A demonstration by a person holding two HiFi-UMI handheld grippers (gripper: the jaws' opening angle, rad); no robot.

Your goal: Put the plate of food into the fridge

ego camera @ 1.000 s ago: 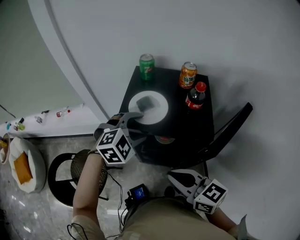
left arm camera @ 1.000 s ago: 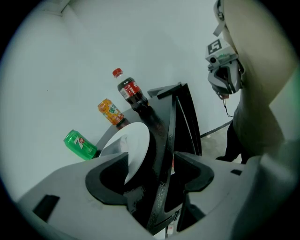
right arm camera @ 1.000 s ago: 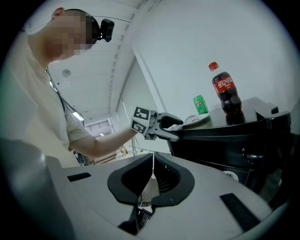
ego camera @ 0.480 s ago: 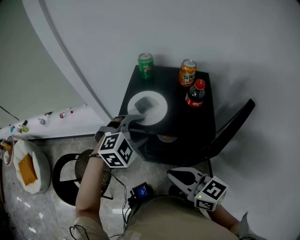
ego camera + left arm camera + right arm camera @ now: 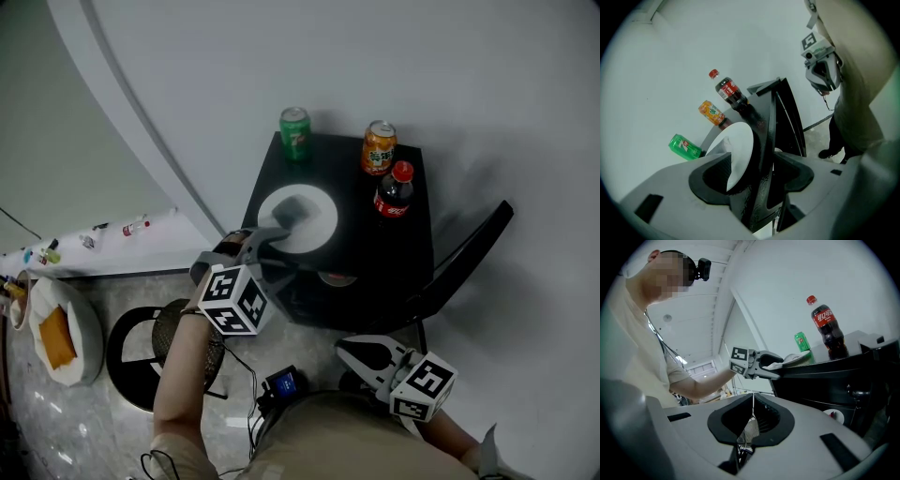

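1. Carrier: a black fridge (image 5: 375, 267) stood against the wall with its door (image 5: 469, 255) swung open on the right side.

2. Task item: the white plate (image 5: 321, 225) lay flat on the fridge top, in the left half and close to the near edge. A grey piece of food (image 5: 292, 205) rested on it.

3. Other items on the fridge top:
- a green can (image 5: 294, 131) at the far left corner;
- an orange can (image 5: 379, 148) at the far edge, toward the right;
- a cola bottle (image 5: 394, 192) just in front of the orange can, near the right edge.

4. Left gripper (image 5: 286, 248): it was positioned at the near left edge of the fridge top. Its jaws stood wide apart, one over the plate's near rim and the other on the far side of the top's edge. Both the rim and the edge lay between them. No view showed the pads pressing on the plate.

5. Right gripper (image 5: 349, 349): it was held low in front of the fridge, well apart from the plate and near the person's body. Its jaws were fully together, with nothing between them.
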